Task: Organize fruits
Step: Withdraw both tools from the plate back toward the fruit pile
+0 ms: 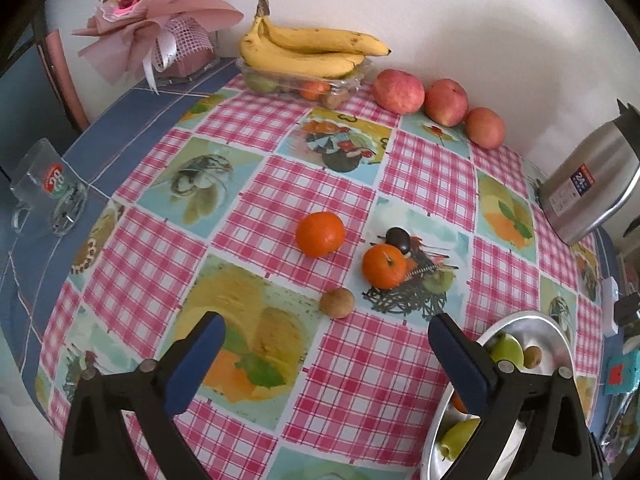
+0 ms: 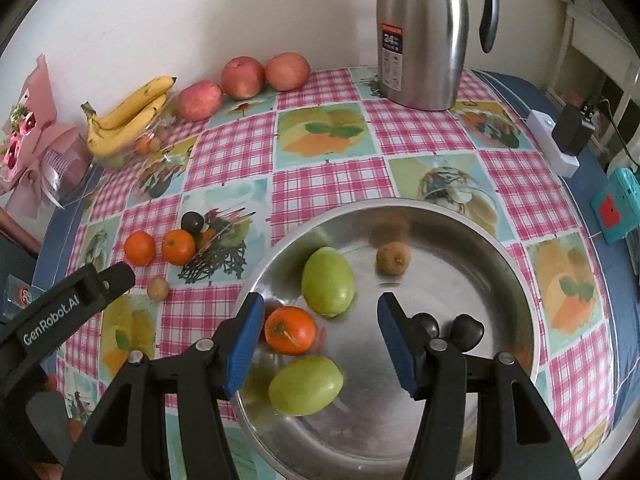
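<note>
A steel bowl (image 2: pixel 460 224) holds two green fruits (image 2: pixel 328 282), a tangerine (image 2: pixel 290 330), a small brown fruit (image 2: pixel 393 258) and dark plums (image 2: pixel 466 330). My right gripper (image 2: pixel 320 340) is open and empty over the bowl. My left gripper (image 1: pixel 326 340) is open and empty above the checked tablecloth, just short of a small brown fruit (image 1: pixel 337 302). Beyond it lie two tangerines (image 1: pixel 320 234) (image 1: pixel 384 266) and a dark plum (image 1: pixel 399 239). The bowl's rim (image 1: pixel 520 316) shows at the left view's lower right.
Bananas (image 1: pixel 308 50) rest on a clear fruit box by the wall, with three apples (image 1: pixel 400 91) to their right. A steel thermos jug (image 2: pixel 424 36) stands at the back. A glass mug (image 1: pixel 44 188), a pink bouquet (image 1: pixel 160 12) and a power strip (image 2: pixel 554 148) sit at the table's edges.
</note>
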Motion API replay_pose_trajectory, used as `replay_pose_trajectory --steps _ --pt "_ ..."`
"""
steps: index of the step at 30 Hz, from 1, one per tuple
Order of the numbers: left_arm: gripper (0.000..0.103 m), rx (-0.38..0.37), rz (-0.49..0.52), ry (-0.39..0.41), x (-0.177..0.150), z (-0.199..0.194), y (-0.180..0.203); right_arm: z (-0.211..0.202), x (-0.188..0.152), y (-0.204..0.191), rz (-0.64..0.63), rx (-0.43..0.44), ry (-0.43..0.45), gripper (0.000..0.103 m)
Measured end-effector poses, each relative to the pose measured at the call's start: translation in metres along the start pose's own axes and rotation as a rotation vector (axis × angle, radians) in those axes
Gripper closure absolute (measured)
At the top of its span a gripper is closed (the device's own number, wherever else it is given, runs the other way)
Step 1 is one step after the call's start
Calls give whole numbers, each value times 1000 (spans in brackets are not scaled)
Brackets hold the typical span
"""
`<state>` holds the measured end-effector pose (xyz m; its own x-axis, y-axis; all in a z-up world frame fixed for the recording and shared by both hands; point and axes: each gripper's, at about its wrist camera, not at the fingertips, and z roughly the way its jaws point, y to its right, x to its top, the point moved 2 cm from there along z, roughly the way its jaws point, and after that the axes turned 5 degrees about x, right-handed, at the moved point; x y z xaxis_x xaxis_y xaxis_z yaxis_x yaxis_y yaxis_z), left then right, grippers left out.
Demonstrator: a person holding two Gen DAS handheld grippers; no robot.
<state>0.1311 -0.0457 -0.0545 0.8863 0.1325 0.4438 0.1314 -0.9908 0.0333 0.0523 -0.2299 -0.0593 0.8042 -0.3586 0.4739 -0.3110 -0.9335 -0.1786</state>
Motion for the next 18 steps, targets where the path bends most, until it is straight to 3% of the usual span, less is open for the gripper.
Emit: replay_pose_trajectory --steps 11,13,18 --pt "0 -1 7 -1 1 1 1 4 -2 0 -6 -8 -12 43" --pt "0 0 11 -3 0 1 2 5 -2 1 -7 -16 -15 32" --pt "0 4 17 -8 0 4 2 8 -4 3 -11 -39 -16 30"
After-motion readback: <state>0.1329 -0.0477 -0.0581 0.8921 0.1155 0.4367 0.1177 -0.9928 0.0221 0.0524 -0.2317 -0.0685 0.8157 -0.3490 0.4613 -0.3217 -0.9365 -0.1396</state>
